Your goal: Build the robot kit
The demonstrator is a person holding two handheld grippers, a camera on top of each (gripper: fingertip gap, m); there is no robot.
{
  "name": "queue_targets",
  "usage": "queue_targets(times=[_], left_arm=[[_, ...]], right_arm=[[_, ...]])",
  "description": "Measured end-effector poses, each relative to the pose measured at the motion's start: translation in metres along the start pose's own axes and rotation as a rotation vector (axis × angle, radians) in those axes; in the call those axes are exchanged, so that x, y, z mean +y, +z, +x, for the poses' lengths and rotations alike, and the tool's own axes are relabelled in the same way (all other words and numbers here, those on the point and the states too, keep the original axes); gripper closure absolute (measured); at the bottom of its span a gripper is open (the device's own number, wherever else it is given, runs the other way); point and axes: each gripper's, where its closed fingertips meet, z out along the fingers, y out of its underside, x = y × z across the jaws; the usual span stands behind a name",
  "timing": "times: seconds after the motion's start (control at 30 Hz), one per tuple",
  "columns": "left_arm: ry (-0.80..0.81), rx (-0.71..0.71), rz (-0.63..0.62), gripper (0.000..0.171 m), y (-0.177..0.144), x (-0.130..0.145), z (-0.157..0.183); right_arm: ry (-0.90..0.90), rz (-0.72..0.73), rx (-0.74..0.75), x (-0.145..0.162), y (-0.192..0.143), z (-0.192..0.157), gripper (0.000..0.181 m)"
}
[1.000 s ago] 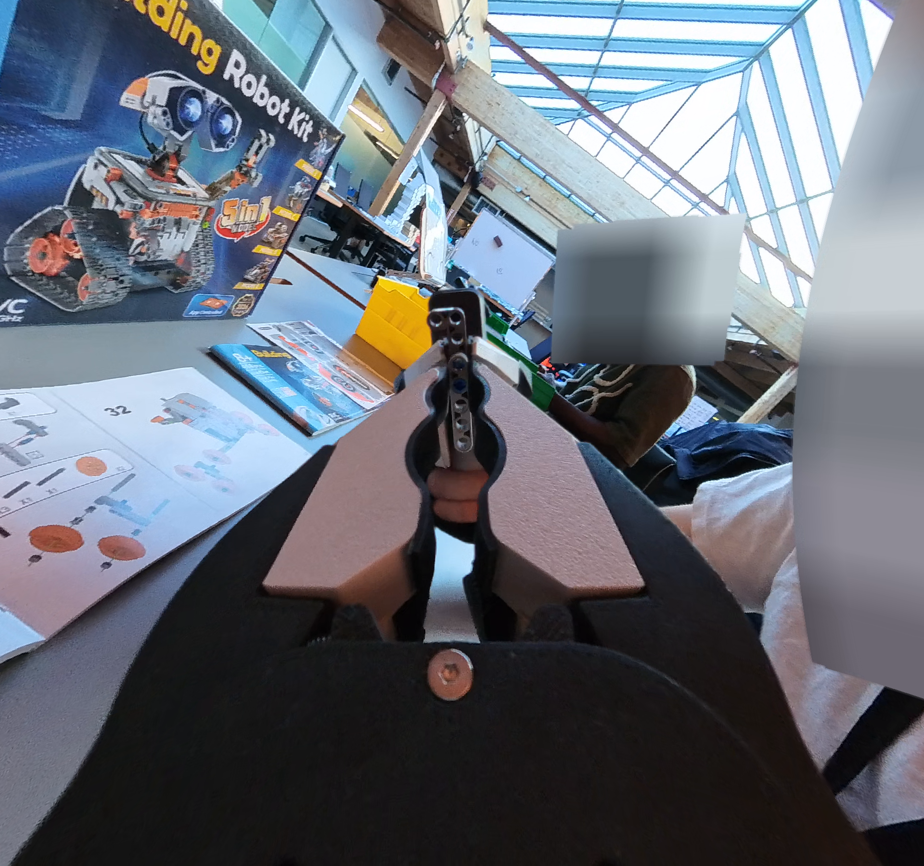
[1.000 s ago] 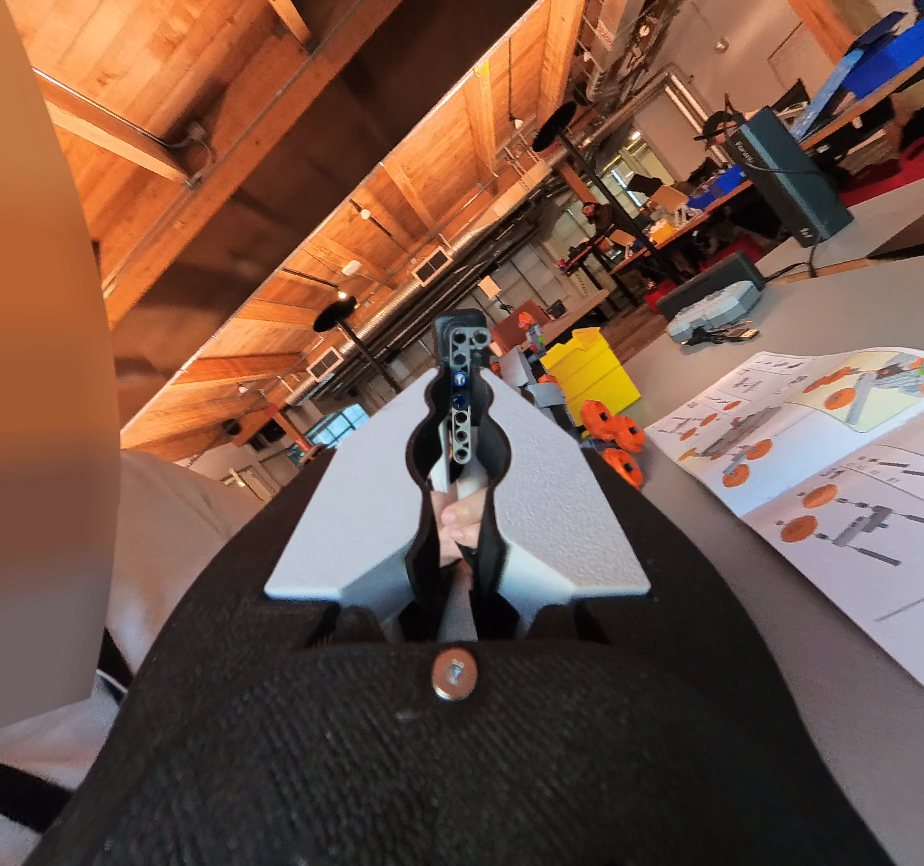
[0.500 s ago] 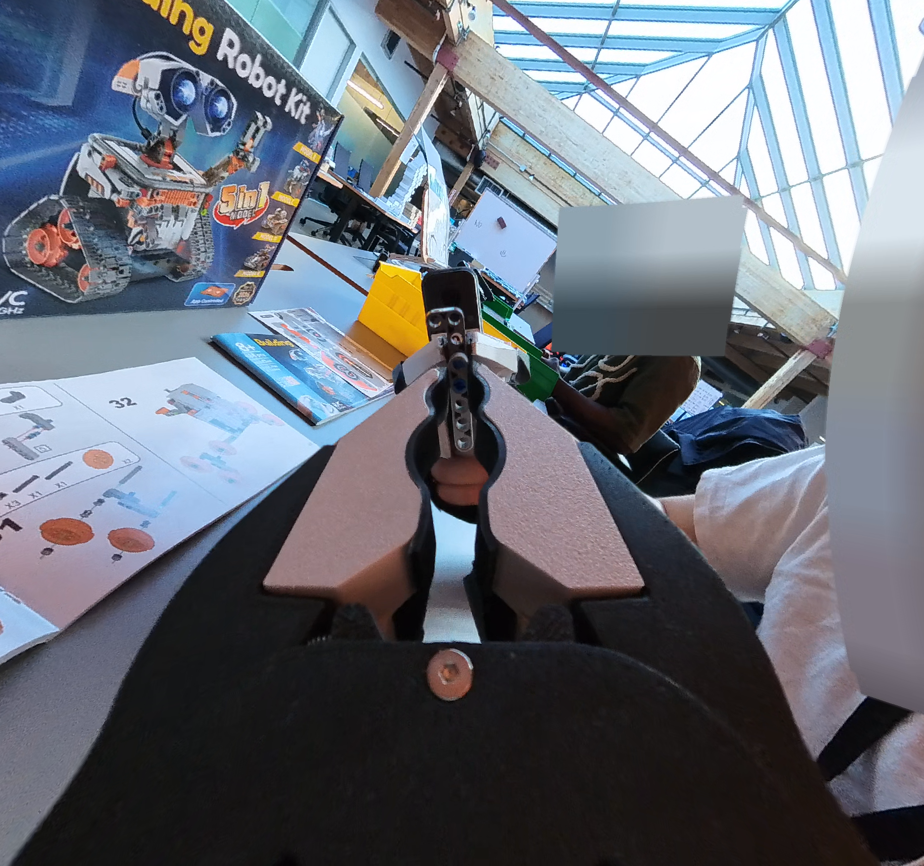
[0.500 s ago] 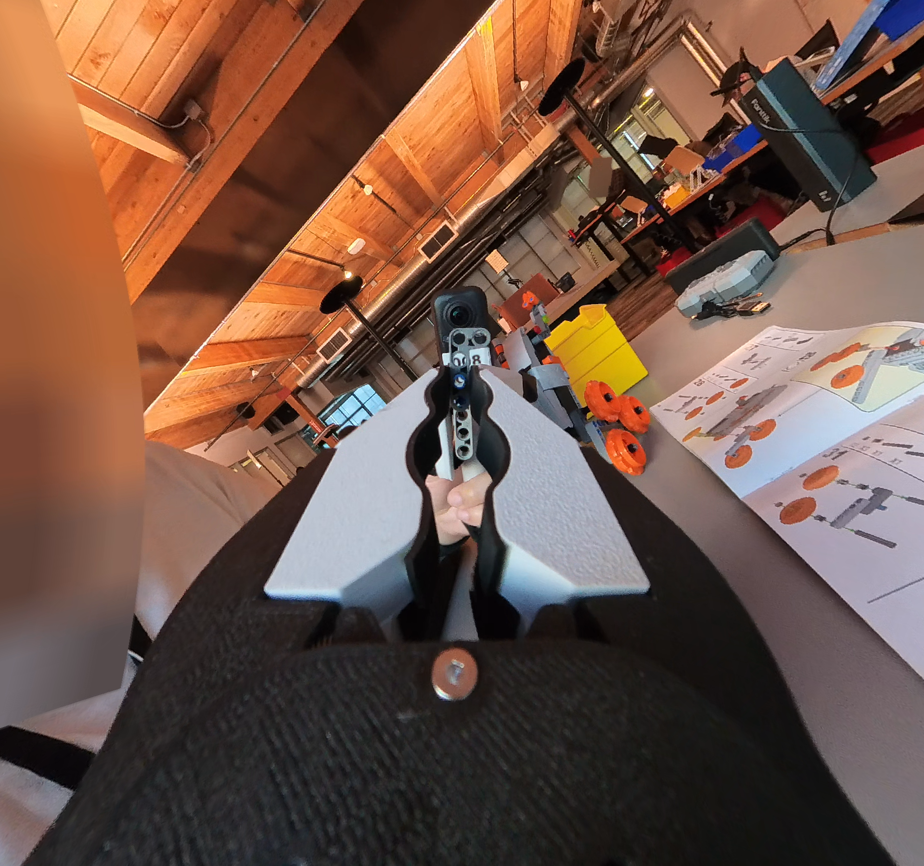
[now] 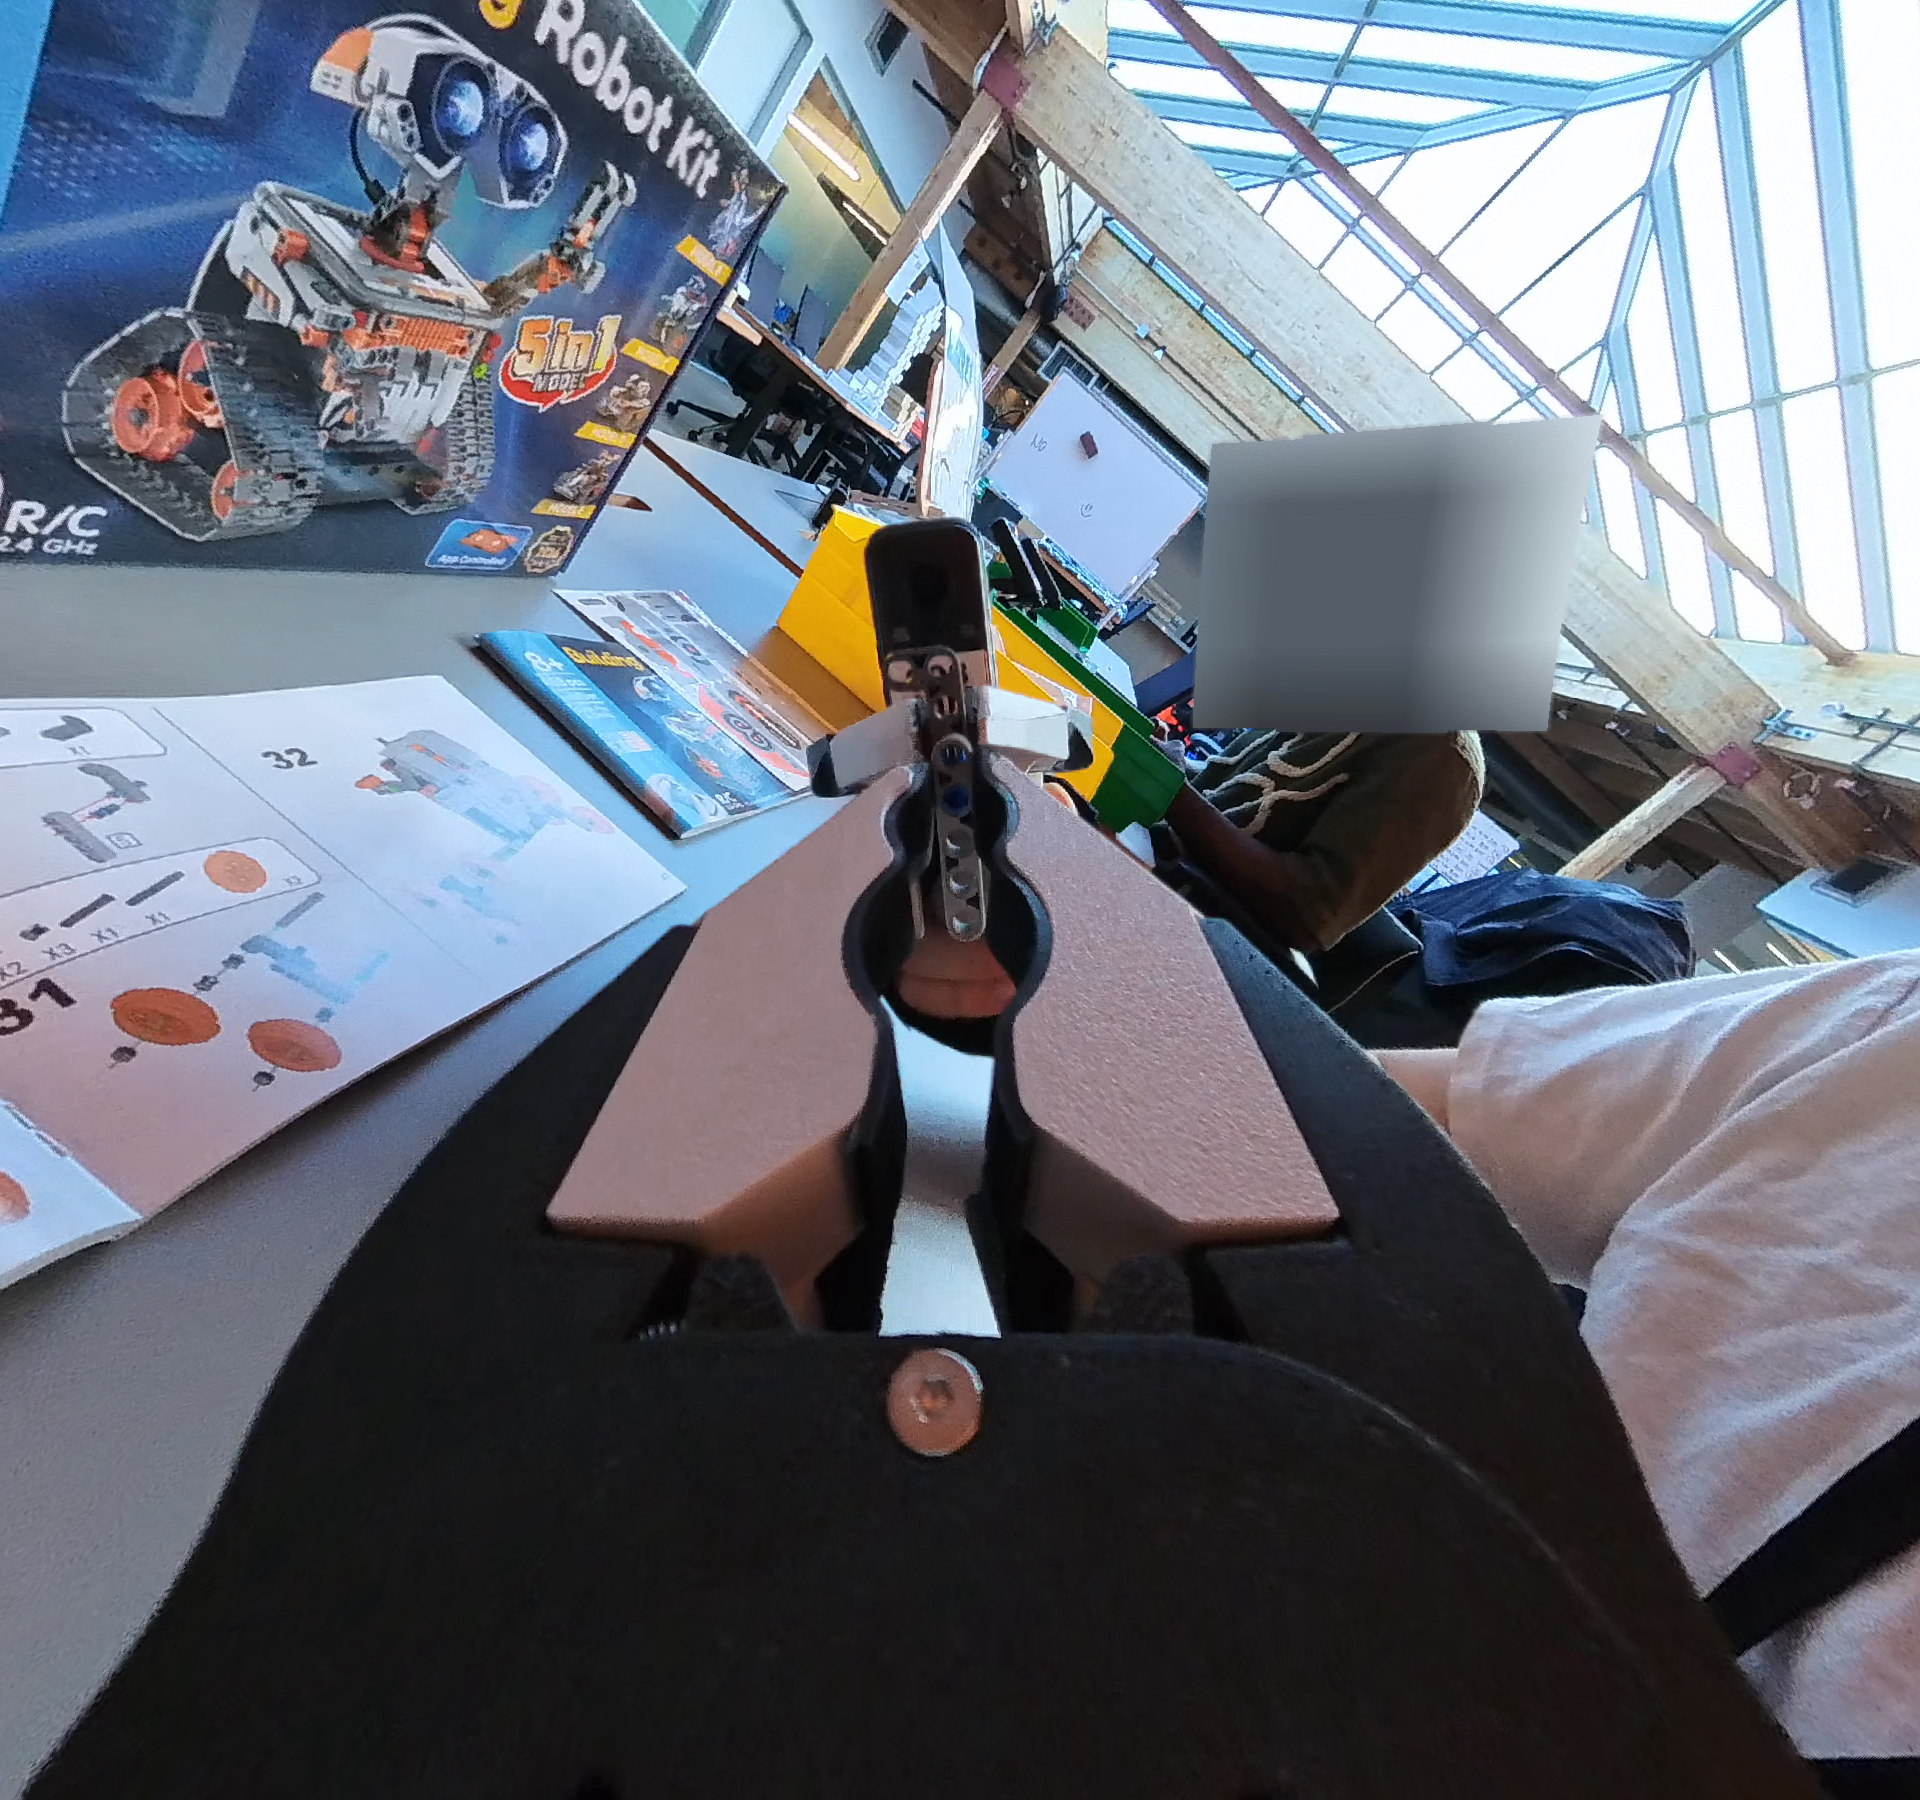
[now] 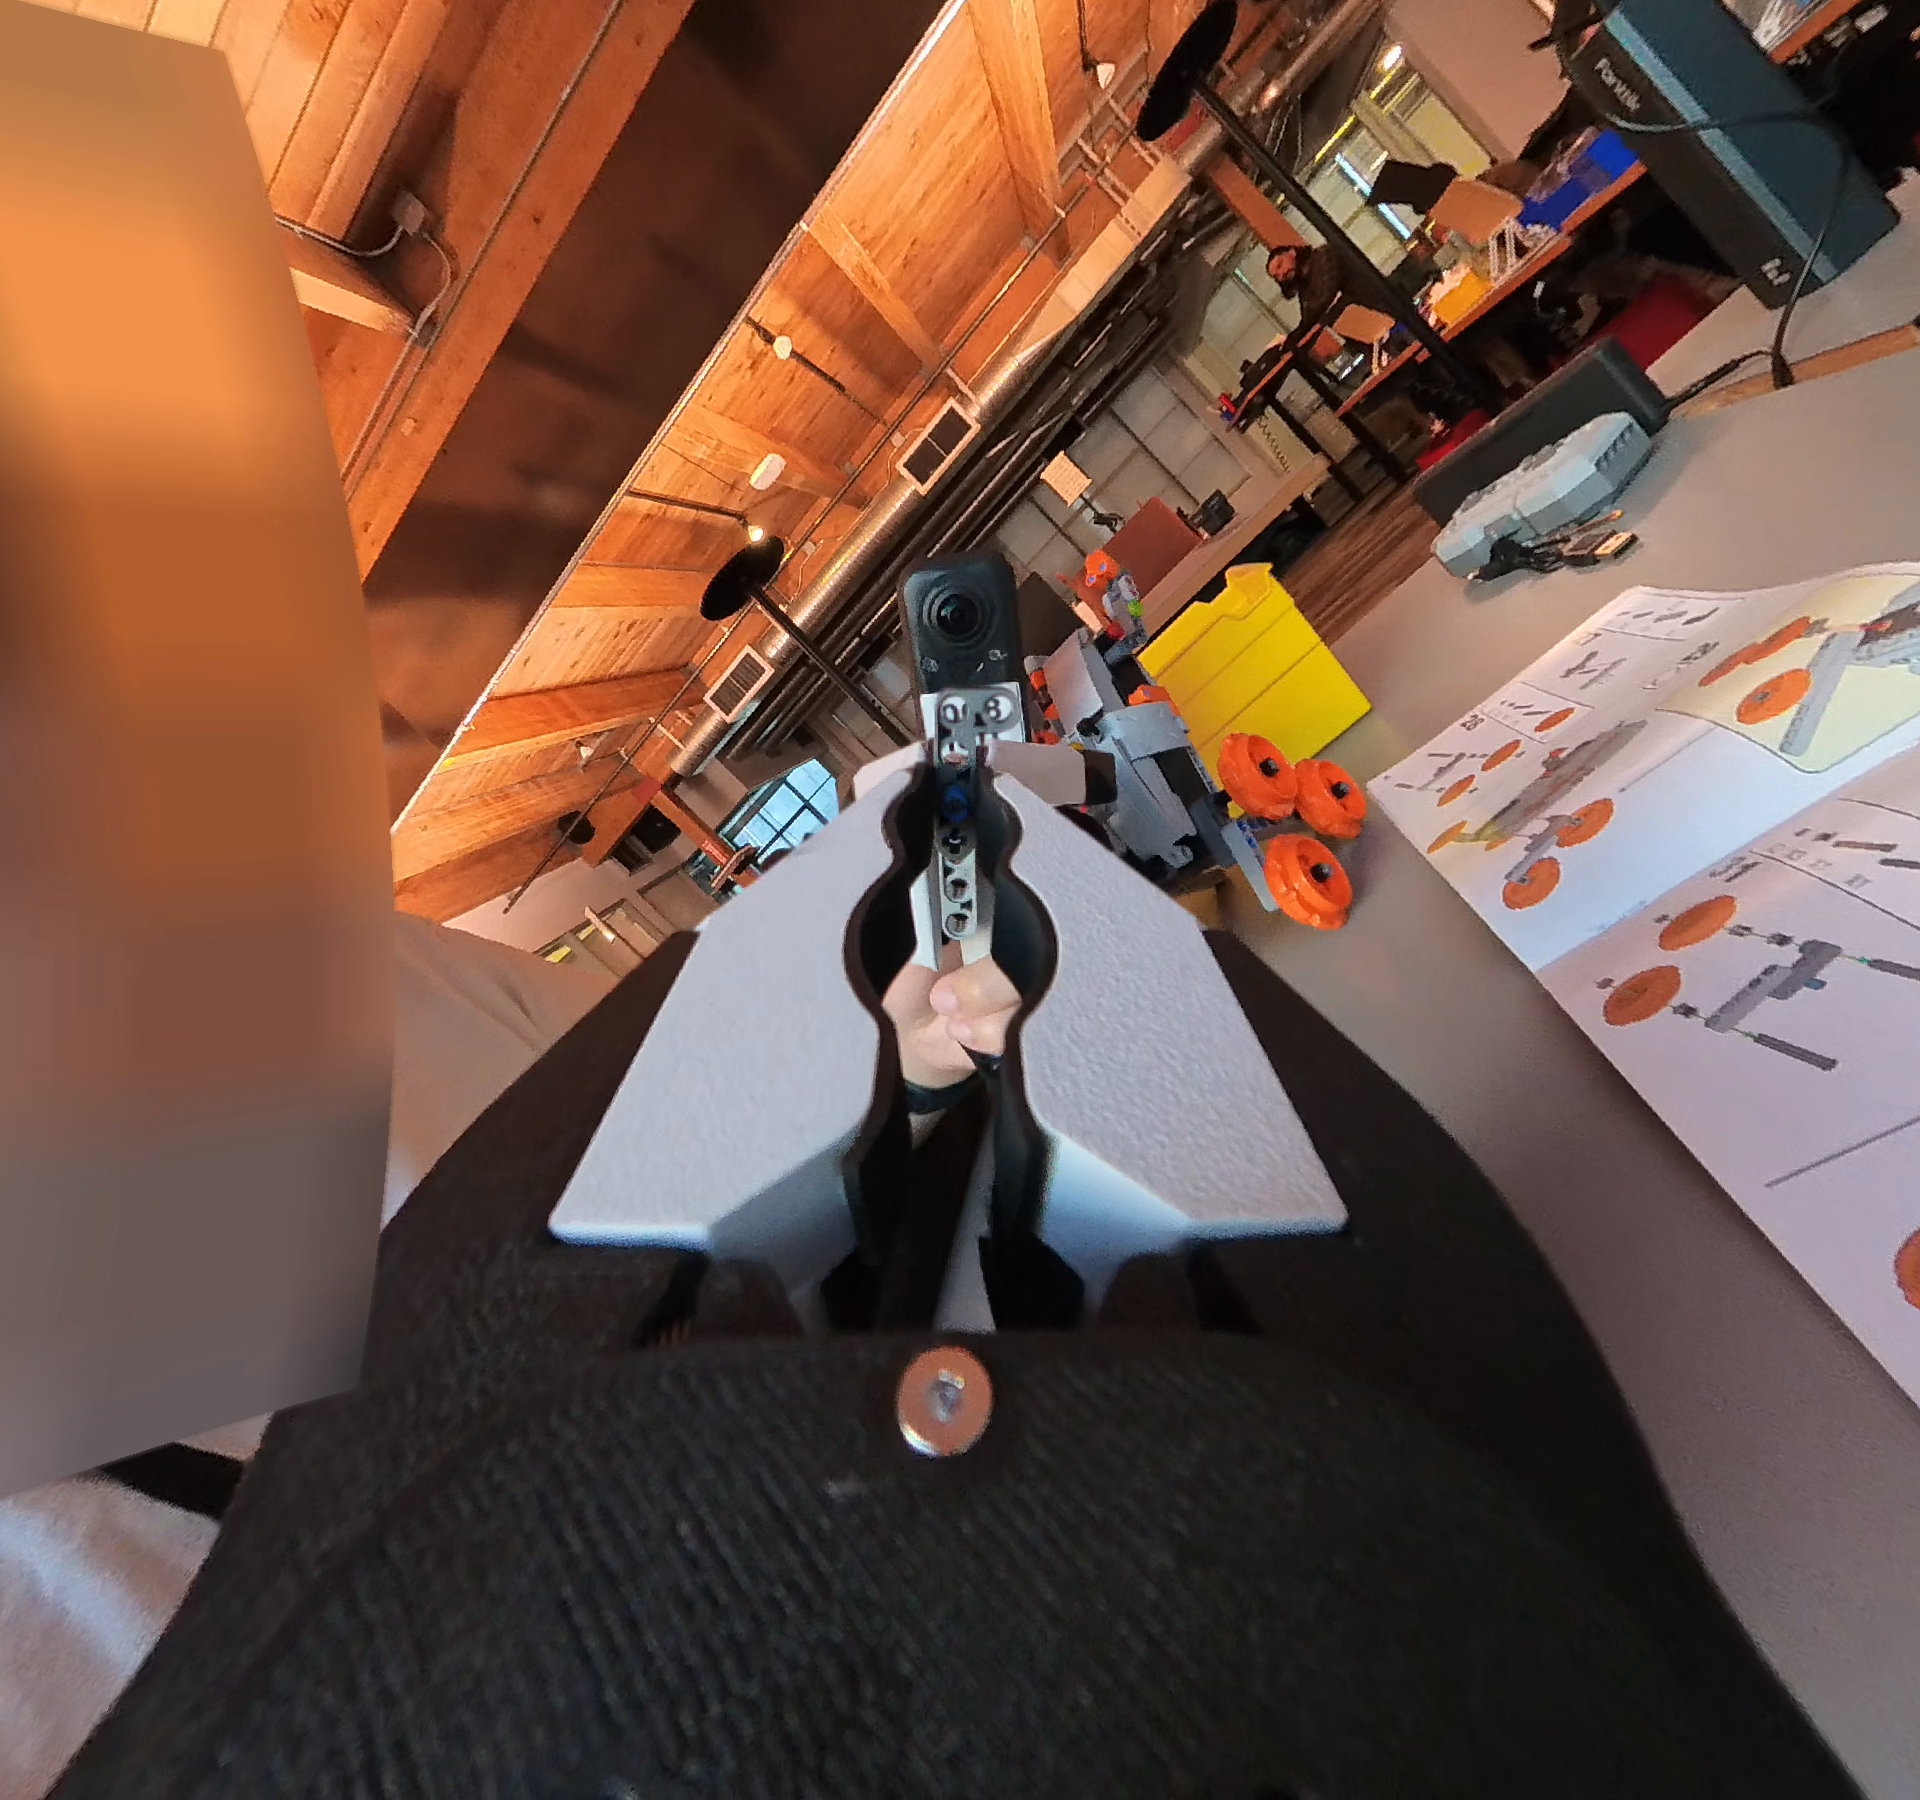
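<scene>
My left gripper (image 5: pixel 951 794), with copper-coloured fingers, is shut on a thin grey beam (image 5: pixel 961 877) that has a row of holes and a blue pin. My right gripper (image 6: pixel 961 784), with white fingers, faces it and is shut on the same grey beam (image 6: pixel 956 877) from the other end. In the left wrist view the right gripper (image 5: pixel 943 737) shows just beyond the beam, its black camera (image 5: pixel 925 587) above it. In the right wrist view the left gripper's camera (image 6: pixel 956 618) stands above the beam. Both are held above the grey table (image 5: pixel 156 1335).
A robot kit box (image 5: pixel 312 244) stands at the back left. An open instruction sheet (image 5: pixel 260 898), a booklet (image 5: pixel 644 711), yellow bins (image 5: pixel 831 607) and a green bin (image 5: pixel 1122 774) lie on the table. A partly built robot with orange wheels (image 6: pixel 1174 784) sits near the sheet (image 6: pixel 1714 815). A person (image 5: pixel 1340 815) sits behind. Both grippers' tips are close together, under 4 cm apart.
Both grippers stay shut on the beam. Both views have tilted a little, and each opposite gripper's camera has come into fuller view above the beam.
</scene>
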Motion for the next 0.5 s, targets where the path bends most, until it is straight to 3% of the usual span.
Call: queue_targets(times=[0.4,0.5], left_arm=[[-0.009,-0.008,-0.050,0.167,0.0033,0.0090,-0.0028],[-0.023,0.002,-0.017,0.167,0.0035,0.0057,-0.0017]], right_arm=[[-0.018,-0.068,0.027,0.0008,-0.0050,0.0024,0.176],[0.080,-0.036,-0.034,-0.0021,-0.0057,-0.0026,0.176]])
